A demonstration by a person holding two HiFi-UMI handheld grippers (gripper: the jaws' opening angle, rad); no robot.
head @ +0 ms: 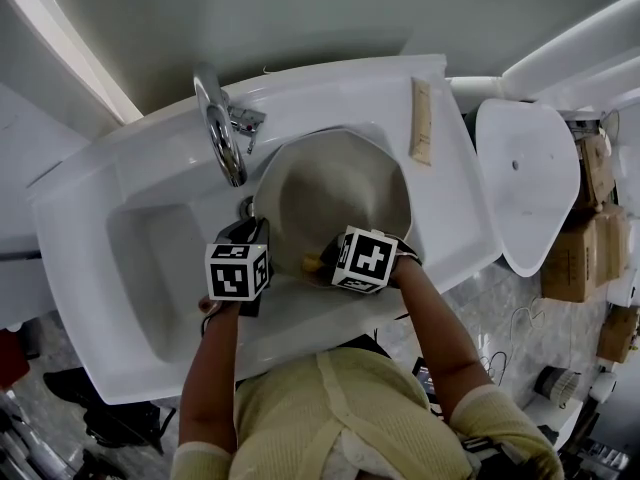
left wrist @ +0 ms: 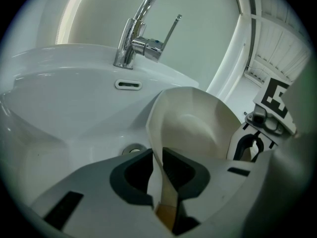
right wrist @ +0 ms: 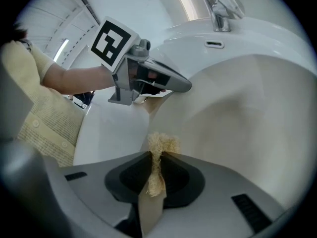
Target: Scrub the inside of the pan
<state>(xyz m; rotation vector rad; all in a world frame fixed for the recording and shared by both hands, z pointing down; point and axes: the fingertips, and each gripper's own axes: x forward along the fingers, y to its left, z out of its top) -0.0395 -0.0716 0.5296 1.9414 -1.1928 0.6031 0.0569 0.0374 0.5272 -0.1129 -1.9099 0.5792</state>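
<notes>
The pan [head: 335, 193] lies in the white sink [head: 110, 183], just beside the tap [head: 222, 133]. The left gripper [left wrist: 158, 157] has its fingers closed tight on the pan's near rim. The right gripper [right wrist: 157, 158] has its fingers pinched shut on a pale, fibrous scrubber [right wrist: 159, 144], which is over the pan's inner wall.
</notes>
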